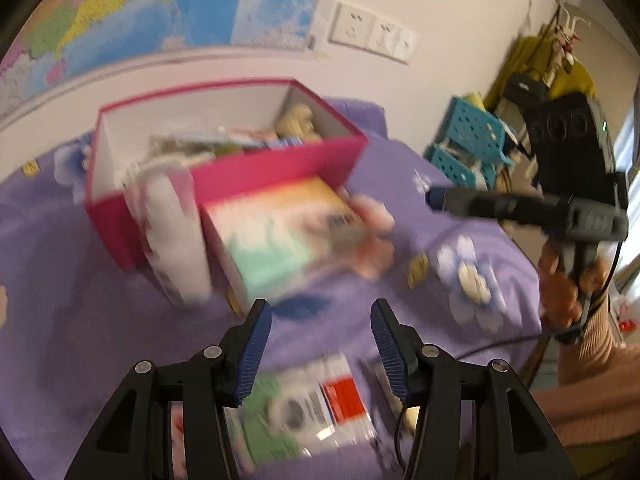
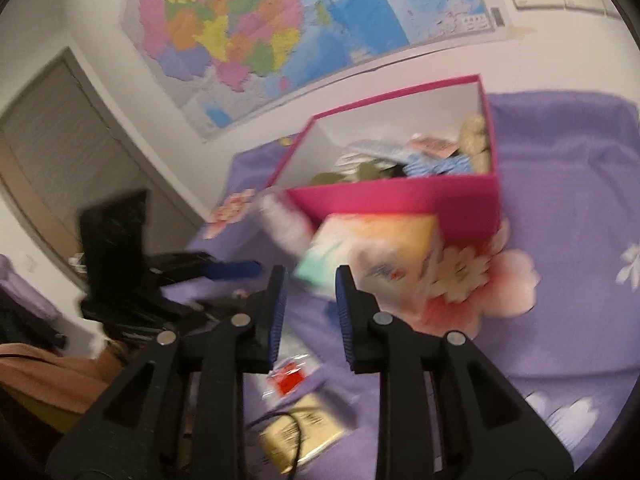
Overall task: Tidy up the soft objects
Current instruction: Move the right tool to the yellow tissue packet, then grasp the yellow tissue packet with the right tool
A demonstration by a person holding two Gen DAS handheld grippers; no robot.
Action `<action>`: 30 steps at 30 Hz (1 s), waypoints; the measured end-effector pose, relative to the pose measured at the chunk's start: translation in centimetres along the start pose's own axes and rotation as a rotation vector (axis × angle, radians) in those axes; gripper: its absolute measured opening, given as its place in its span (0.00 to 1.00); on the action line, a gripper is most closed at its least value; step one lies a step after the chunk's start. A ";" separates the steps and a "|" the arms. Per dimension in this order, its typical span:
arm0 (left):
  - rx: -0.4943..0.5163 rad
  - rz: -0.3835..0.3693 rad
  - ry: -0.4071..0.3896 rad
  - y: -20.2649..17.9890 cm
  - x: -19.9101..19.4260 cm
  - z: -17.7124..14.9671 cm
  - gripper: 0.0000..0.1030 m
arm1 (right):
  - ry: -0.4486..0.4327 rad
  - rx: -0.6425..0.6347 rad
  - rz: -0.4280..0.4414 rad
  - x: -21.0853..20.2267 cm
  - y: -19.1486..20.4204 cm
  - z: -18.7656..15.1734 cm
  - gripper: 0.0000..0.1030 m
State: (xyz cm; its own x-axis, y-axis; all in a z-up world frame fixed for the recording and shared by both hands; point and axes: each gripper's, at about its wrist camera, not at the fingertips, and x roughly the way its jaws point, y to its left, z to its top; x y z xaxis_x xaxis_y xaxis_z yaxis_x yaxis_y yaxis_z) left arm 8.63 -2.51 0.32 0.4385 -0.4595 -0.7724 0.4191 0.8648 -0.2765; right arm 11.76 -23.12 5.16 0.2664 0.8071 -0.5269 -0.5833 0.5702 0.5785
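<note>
A pink box (image 1: pixel 256 168) with white inner walls stands on a purple flowered bedspread (image 1: pixel 80 320) and holds several soft items, among them a beige plush (image 1: pixel 298 120). It also shows in the right wrist view (image 2: pixel 400 200). A pastel tissue pack (image 1: pixel 280 236) and a white pouch (image 1: pixel 172 232) lean on its front. A green and red packet (image 1: pixel 308 404) lies under my left gripper (image 1: pixel 320 344), which is open and empty. My right gripper (image 2: pixel 311 304) is open and empty, above the bedspread in front of the tissue pack (image 2: pixel 372 256).
A yellow flat pack (image 2: pixel 304 436) with a black cable lies near the bed's front. A map (image 2: pixel 280 32) and wall sockets (image 1: pixel 372 32) are on the wall behind. Blue baskets (image 1: pixel 468 148) stand beyond the bed at right. A door (image 2: pixel 60 152) is left.
</note>
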 end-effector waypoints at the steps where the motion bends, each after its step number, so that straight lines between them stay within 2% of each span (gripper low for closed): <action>1: 0.003 -0.003 0.011 -0.3 0.1 -0.6 0.51 | 0.002 0.002 0.015 -0.3 0.3 -0.4 0.26; 4: 0.021 -0.022 0.042 -1.2 0.4 -2.2 0.51 | 0.018 -0.005 0.020 -1.1 1.0 -1.5 0.26; 7: 0.025 -0.063 0.071 -1.9 0.8 -3.7 0.51 | 0.057 -0.007 -0.012 -1.4 1.2 -3.0 0.26; 16: 0.091 -0.062 0.143 -4.6 1.9 -6.2 0.51 | 0.207 0.057 -0.096 -1.4 -0.5 -7.6 0.26; 23: 0.090 -0.057 0.114 -4.9 2.9 -5.4 0.49 | 0.328 0.115 -0.046 -0.9 -0.4 -11.2 0.26; 26: 0.102 -0.057 0.114 -5.0 3.6 -4.9 0.47 | 0.375 0.147 0.017 0.2 -0.1 -13.0 0.26; 28: 0.106 -0.067 0.126 -5.2 4.3 -4.6 0.41 | 0.389 0.157 0.034 0.9 0.0 -13.8 0.26; 30: 0.108 -0.096 0.136 -5.3 4.6 -4.6 0.39 | 0.361 0.184 0.048 1.2 -0.3 -14.0 0.26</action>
State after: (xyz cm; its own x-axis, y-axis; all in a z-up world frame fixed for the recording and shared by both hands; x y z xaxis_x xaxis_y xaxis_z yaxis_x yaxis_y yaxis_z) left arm 4.76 -8.24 -4.46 0.2841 -0.5005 -0.8178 0.5400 0.7883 -0.2948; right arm 1.54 -24.47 -4.36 -0.0634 0.7464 -0.6625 -0.4327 0.5776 0.6922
